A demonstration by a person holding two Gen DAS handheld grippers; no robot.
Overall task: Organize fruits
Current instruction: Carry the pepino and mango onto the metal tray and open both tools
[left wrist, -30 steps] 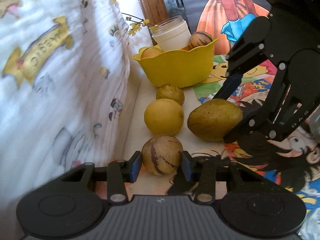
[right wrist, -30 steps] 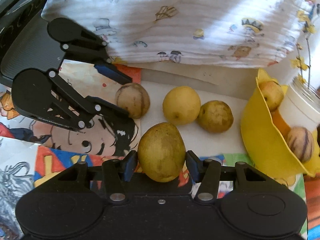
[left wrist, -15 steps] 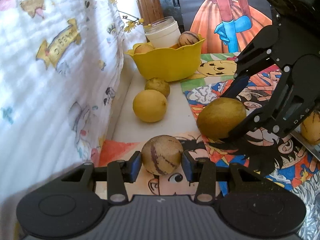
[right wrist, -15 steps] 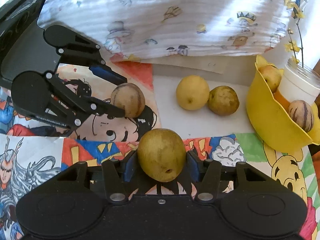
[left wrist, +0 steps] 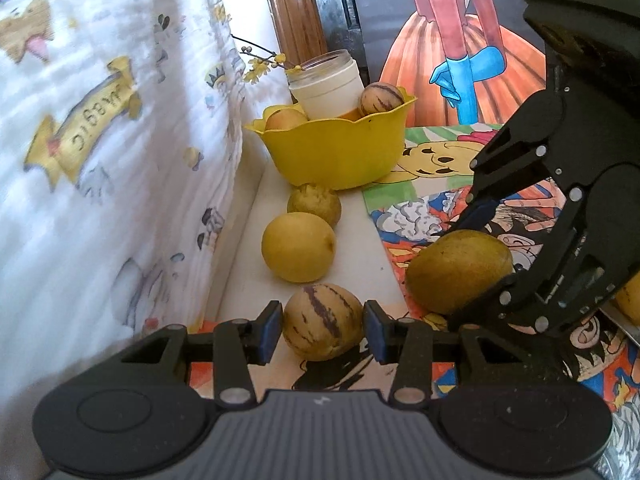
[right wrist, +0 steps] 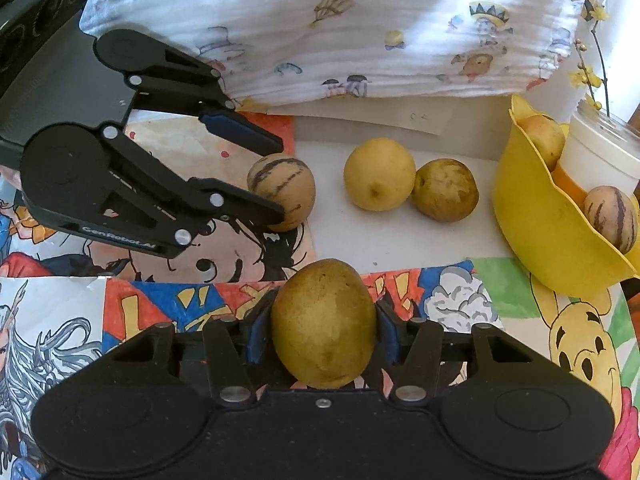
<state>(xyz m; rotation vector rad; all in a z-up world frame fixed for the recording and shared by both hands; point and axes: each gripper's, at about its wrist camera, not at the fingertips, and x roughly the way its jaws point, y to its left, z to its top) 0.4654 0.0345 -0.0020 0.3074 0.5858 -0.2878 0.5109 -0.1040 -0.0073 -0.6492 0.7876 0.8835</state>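
Note:
My left gripper [left wrist: 322, 326] is shut on a pale striped fruit [left wrist: 323, 316], its blue pads pressing both sides, low over the cartoon paper. To its right, my right gripper [left wrist: 460, 268] is shut on a larger olive-green fruit [left wrist: 452, 264]. The right wrist view shows that olive-green fruit [right wrist: 324, 320] clamped between the right gripper's pads [right wrist: 256, 336], with the left gripper [right wrist: 280, 180] and striped fruit [right wrist: 288, 188] to the left. A yellow bowl [left wrist: 336, 160] holds another striped fruit [left wrist: 381, 98] and a peach-coloured fruit [left wrist: 285, 119].
A round yellow fruit [left wrist: 298, 246] and a duller yellow-green one [left wrist: 314, 204] lie in a row on the white strip before the bowl. A white jar [left wrist: 326, 90] with a twig stands in the bowl. A printed white cloth [left wrist: 100, 140] rises at the left. Cartoon sheets [right wrist: 460, 292] cover the table.
Both grippers have drawn back a little from the row of loose fruits, carrying the striped fruit and the olive-green fruit with them. Both grips look the same throughout.

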